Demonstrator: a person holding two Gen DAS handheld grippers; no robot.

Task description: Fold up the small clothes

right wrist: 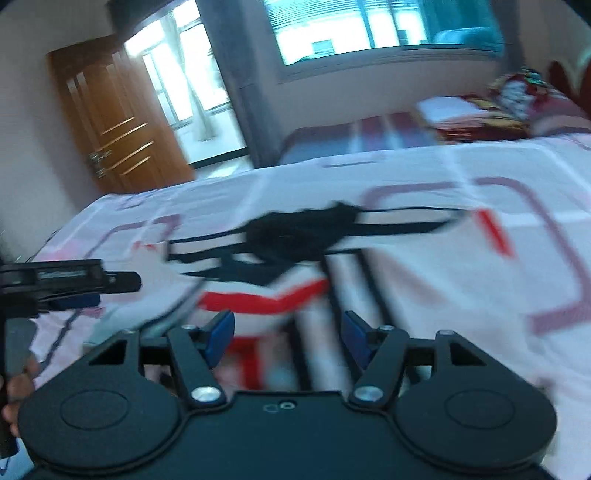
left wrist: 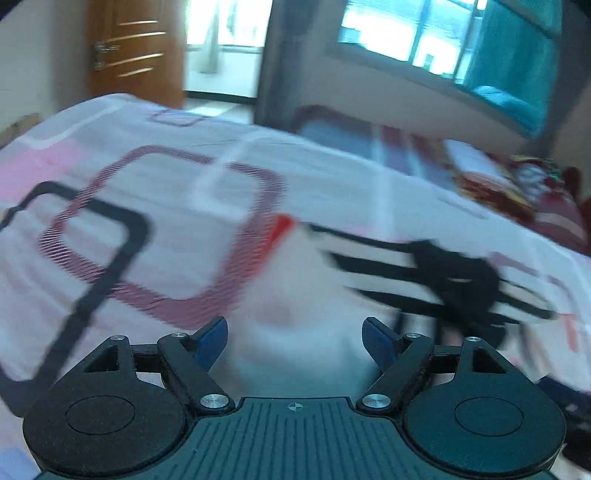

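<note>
Both pictures are smeared with motion, so fine detail is lost. A small garment (right wrist: 295, 273), white with black stripes, a dark black patch and red bands, lies on the bed (right wrist: 461, 258), whose sheet is white and pink with rounded purple and black squares.

The right gripper (right wrist: 288, 336) hangs over the near part of the garment, pointing down at it. Its blue pads (right wrist: 221, 332) stand fairly wide apart with red and white cloth showing in the gap, but the pads do not press on it.

The left gripper (left wrist: 295, 343) has its jaws wide, with white cloth below the gap and nothing clamped. In its view the black-striped part of the garment (left wrist: 443, 277) lies to the right and farther off. From the right wrist camera that left gripper (right wrist: 70, 284) shows at the left edge, just beside the garment's left end, with a hand (right wrist: 14, 391) on its handle.

Far off stand a wooden door (right wrist: 118, 122), a window (right wrist: 369, 26) and a red bundle (right wrist: 509, 103) at the bed's far right.
</note>
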